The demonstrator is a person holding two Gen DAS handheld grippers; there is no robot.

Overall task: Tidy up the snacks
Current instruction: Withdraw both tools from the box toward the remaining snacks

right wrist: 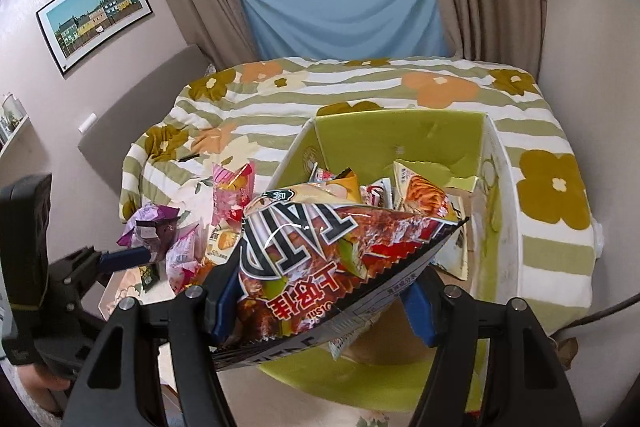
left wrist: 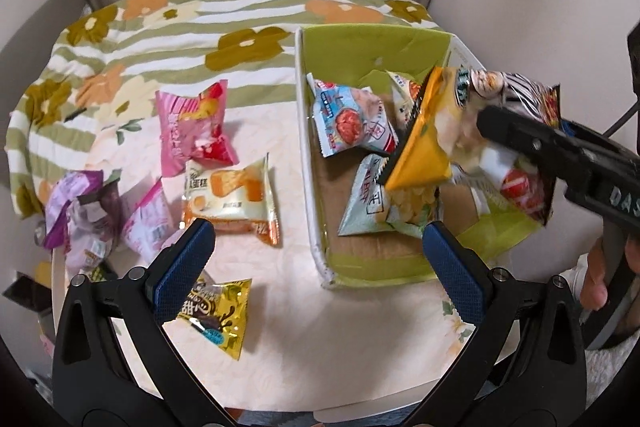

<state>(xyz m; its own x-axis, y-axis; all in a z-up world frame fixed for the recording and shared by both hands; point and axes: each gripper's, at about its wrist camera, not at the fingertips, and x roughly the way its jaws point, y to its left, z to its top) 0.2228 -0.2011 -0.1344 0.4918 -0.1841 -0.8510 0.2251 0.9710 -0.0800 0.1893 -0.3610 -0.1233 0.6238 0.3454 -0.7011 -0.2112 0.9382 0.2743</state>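
Clamping only the chip bag's (right wrist: 320,259) lower edge, the right hand-held gripper (right wrist: 320,303) could let it slip outside the green box (right wrist: 400,135); the left hand-held gripper (left wrist: 316,263) gapes empty.

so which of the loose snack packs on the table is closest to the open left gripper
The yellow chocolate pack, lying right beside the left gripper's left finger. The orange cake pack and pink pack lie farther up the table.
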